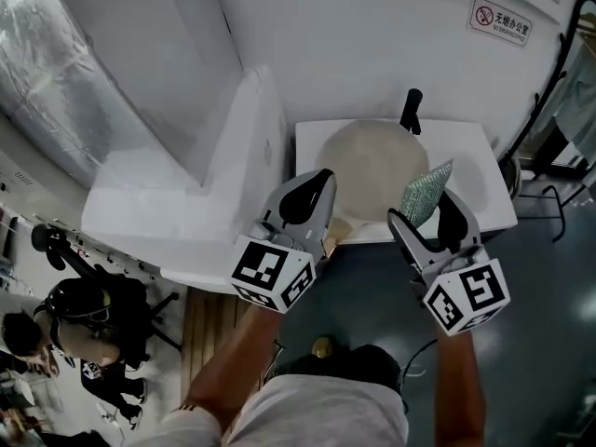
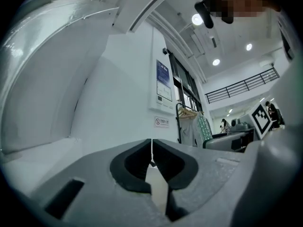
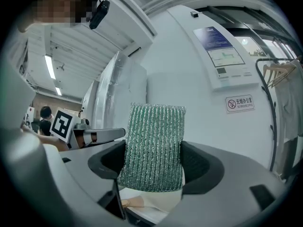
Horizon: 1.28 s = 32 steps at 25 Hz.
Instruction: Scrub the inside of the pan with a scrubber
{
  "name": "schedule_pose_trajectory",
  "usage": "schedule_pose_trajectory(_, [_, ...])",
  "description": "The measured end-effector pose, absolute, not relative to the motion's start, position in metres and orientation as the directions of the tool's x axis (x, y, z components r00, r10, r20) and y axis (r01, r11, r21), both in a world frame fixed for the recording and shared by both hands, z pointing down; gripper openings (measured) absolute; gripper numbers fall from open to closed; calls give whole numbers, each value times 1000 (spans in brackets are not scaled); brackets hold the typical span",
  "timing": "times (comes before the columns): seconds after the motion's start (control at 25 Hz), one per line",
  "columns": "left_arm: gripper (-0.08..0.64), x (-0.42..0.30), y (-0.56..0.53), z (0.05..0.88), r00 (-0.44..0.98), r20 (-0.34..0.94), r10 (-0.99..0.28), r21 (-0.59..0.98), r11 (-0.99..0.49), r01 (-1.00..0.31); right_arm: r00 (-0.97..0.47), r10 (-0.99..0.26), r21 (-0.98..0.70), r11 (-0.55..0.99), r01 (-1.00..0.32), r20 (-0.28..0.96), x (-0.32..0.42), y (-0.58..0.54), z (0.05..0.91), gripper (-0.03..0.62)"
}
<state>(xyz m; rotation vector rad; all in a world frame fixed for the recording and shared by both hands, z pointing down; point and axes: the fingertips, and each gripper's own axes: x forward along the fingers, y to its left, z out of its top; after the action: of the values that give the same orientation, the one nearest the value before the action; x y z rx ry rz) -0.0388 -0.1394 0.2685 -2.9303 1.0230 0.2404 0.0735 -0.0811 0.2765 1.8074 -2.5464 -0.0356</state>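
Right gripper point(image 3: 154, 161): fingers clenched on a green scrubber point(image 3: 151, 148). The scrubber stands upright between them, and its upper part rises above the tips.
Left gripper point(image 2: 152, 144): fingers pressed together, nothing between them.
Pan point(image 1: 372, 166): pale inside, black handle point(image 1: 411, 110) pointing away. It lies on the white desk point(image 1: 494, 208), just ahead of both pairs of fingers. The scrubber is raised at the pan's near right edge; contact cannot be told.
White angled panel point(image 1: 223, 175): left of the left fingers.
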Motion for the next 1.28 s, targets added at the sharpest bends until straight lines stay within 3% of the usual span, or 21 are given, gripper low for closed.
schedule_pose_trajectory(0.68, [23, -2, -255, 302, 662, -45, -748, 31, -663, -748, -446, -891, 36, 450, -892, 86, 114, -210, 299, 351])
schedule_pose_trajectory(1.28, [23, 1, -309, 361, 585, 160, -795, 40, -587, -809, -476, -842, 12, 495, -869, 254, 117, -282, 344, 351])
